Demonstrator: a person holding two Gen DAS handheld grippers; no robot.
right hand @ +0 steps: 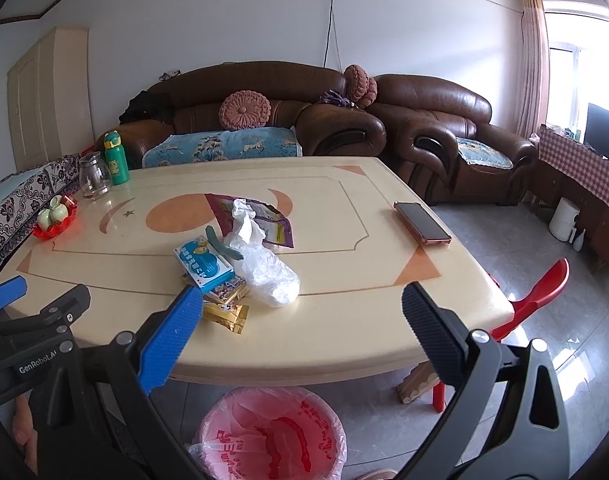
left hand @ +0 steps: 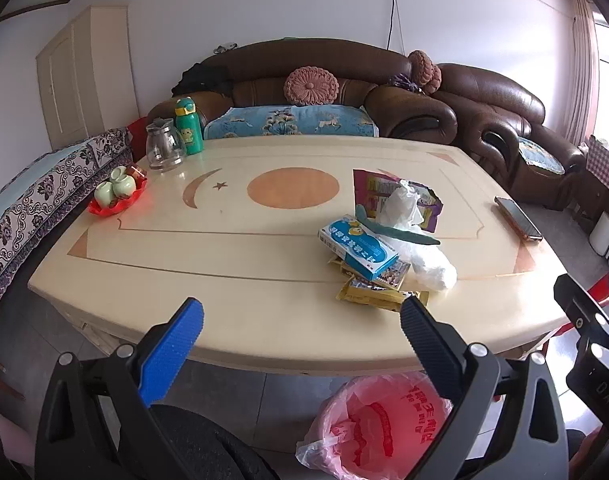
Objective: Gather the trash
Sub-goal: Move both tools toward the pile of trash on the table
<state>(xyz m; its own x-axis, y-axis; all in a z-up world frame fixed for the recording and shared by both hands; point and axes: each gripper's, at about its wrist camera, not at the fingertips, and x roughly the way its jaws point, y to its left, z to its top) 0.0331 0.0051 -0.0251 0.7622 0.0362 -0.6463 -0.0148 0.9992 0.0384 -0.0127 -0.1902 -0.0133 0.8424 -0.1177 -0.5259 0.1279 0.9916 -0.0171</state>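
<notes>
Both hand-held grippers, left (left hand: 302,316) and right (right hand: 302,312), hover wide open and empty at the tabletop (left hand: 232,320) edge; ahead, a trash heap: blue medicine box (left hand: 358,250), crumpled plastic bag (left hand: 420,248), gold wrappers (left hand: 368,296). Beneath them waits a pink-lined bin (right hand: 270,434), presumably for drops

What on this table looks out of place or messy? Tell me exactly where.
A heap of litter sits mid-table: a blue box askew on gold wrappers, a crumpled clear plastic bag and a torn-open purple packet. The phone and the tea things at the far left lie tidy.
</notes>
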